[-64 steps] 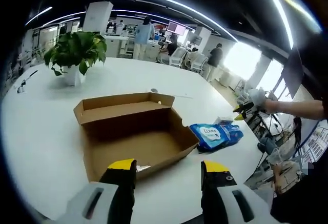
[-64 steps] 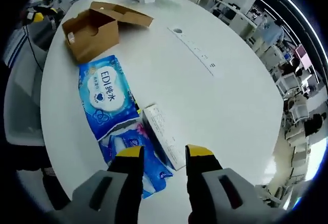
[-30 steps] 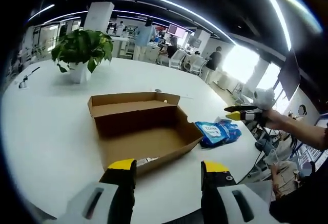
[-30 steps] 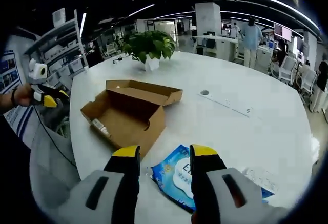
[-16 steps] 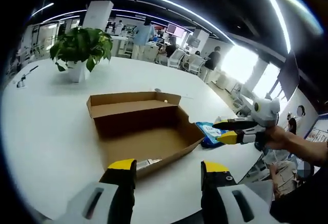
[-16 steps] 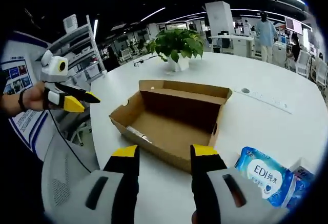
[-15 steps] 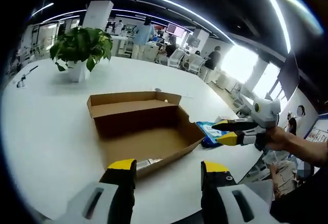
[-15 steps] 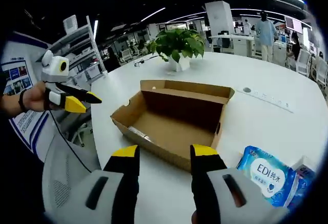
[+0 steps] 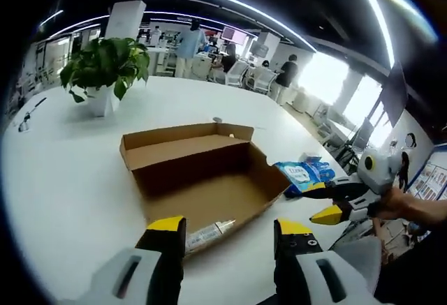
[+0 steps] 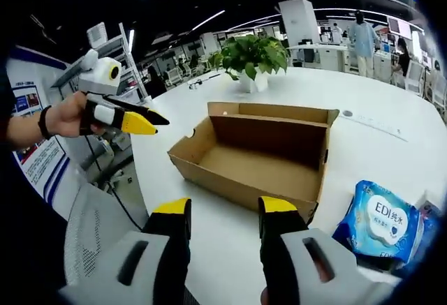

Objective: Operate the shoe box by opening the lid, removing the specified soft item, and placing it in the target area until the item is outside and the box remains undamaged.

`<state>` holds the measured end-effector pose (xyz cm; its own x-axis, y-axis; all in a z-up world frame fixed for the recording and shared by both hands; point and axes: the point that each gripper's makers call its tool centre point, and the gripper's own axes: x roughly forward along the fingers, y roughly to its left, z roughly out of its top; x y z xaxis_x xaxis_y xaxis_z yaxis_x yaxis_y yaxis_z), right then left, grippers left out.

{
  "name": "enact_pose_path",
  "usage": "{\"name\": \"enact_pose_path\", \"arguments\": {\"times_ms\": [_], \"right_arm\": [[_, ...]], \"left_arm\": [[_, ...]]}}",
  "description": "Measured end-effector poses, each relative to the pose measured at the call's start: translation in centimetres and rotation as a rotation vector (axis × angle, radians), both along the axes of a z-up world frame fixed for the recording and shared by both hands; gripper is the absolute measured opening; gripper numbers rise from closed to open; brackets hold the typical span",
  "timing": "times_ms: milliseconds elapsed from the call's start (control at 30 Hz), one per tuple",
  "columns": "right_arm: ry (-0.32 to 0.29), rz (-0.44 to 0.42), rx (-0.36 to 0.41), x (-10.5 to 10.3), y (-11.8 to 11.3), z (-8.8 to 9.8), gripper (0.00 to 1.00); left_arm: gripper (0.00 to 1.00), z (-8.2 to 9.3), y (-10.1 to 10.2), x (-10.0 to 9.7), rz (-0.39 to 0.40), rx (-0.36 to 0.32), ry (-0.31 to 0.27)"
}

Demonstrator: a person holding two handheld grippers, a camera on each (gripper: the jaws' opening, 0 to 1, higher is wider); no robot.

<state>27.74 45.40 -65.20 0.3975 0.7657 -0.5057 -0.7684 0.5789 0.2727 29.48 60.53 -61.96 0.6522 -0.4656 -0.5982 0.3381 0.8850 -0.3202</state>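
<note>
We see the open shoe box (image 9: 202, 179) straight ahead of both grippers, long axis crosswise to the left gripper (image 9: 230, 228) jaws. The soft wipes pack (image 10: 380, 225) lies outside it, just right of the right gripper (image 10: 225, 211), which is nearer. Both jaw pairs stand spread, empty.

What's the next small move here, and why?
Probably pull both claws back and stop. The box is open, the blue wipes pack already lies on the table beside it, and the left claw and right claw are open, holding nothing.
</note>
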Motion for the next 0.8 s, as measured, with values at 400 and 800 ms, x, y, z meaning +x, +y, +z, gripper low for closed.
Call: {"name": "enact_pose_path", "arguments": {"times_ms": [400,800], "right_arm": [[-0.022,-0.063,-0.017,-1.2,-2.0,1.0,0.36],[-0.027,-0.160,-0.032,-2.2,-4.7,1.7,0.37]], "left_arm": [[0.52,-2.0,-0.2,3.6,-0.211,0.175,0.002],[0.56,-5.9,-2.6,4.9,-0.469,0.283,0.062]]}}
